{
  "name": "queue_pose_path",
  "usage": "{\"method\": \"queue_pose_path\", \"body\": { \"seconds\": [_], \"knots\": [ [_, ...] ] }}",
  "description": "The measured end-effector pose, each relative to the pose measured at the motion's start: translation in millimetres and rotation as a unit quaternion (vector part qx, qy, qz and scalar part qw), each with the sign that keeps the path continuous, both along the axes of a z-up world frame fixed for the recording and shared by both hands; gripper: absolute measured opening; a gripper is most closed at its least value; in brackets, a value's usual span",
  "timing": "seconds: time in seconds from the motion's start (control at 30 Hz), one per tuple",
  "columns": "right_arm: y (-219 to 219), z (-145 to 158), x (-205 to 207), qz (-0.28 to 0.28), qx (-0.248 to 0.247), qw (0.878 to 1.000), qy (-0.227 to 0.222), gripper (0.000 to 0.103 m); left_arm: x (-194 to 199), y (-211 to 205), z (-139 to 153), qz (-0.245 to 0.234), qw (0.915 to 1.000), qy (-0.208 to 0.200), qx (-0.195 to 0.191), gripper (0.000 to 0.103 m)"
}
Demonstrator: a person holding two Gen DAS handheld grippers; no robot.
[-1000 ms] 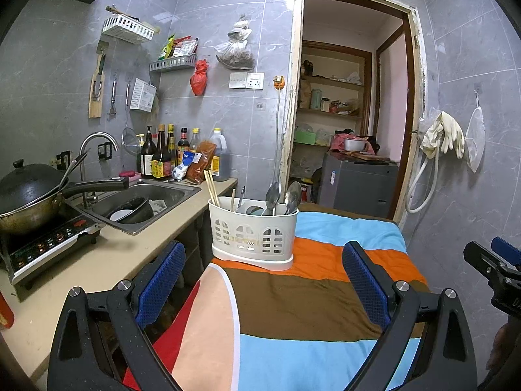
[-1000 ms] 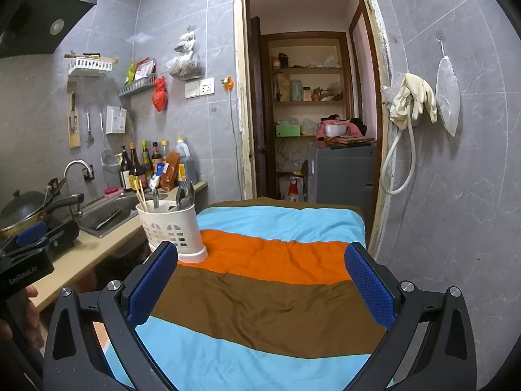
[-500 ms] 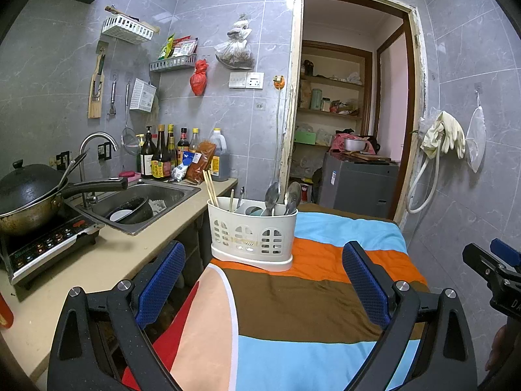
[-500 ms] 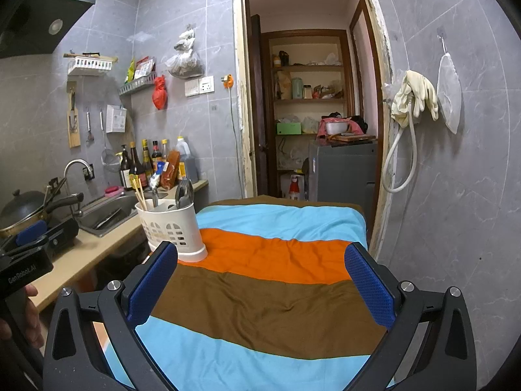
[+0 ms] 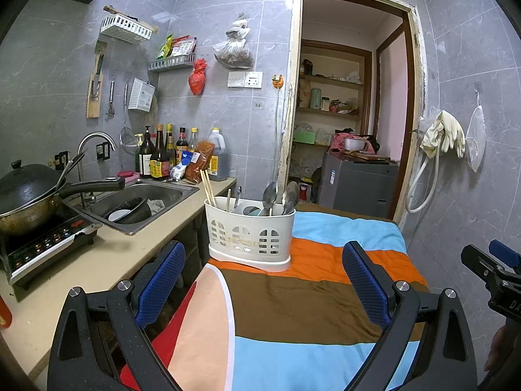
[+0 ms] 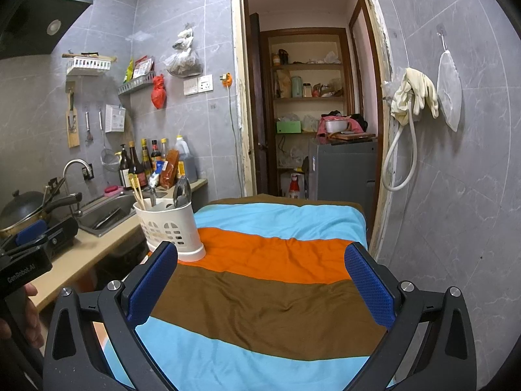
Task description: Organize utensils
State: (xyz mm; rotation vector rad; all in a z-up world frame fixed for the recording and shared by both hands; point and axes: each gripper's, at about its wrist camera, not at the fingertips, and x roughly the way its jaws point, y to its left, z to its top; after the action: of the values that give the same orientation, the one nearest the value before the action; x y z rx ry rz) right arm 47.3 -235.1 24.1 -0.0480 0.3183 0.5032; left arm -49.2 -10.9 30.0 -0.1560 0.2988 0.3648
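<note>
A white slotted utensil holder (image 5: pixel 250 234) stands on the striped cloth (image 5: pixel 306 309) near its far left edge. It holds wooden chopsticks (image 5: pixel 207 187), metal spoons (image 5: pixel 280 197) and a few smaller utensils. The holder also shows in the right wrist view (image 6: pixel 171 228). My left gripper (image 5: pixel 263 280) is open and empty, hovering over the cloth in front of the holder. My right gripper (image 6: pixel 260 280) is open and empty over the middle of the cloth (image 6: pixel 276 293), to the right of the holder.
A beige counter (image 5: pixel 84 267) runs along the left with a steel sink (image 5: pixel 140 202), a wok (image 5: pixel 26 202) on an induction cooker and sauce bottles (image 5: pixel 162 156). A doorway (image 5: pixel 351 114) and a grey cabinet (image 5: pixel 358 182) lie behind the cloth-covered table. Tiled wall stands to the right.
Both grippers have drifted very slightly; the scene is otherwise unchanged, and both stay open and empty.
</note>
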Motion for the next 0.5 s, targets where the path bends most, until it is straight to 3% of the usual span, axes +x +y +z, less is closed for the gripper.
{"method": "queue_pose_path", "body": {
  "seconds": [0.5],
  "knots": [
    [1.2, -0.3, -0.7, 0.000, 0.000, 1.000, 0.002, 0.103, 0.8, 0.3, 0.3, 0.001, 1.0000, 0.000, 0.000, 0.095]
  ]
}}
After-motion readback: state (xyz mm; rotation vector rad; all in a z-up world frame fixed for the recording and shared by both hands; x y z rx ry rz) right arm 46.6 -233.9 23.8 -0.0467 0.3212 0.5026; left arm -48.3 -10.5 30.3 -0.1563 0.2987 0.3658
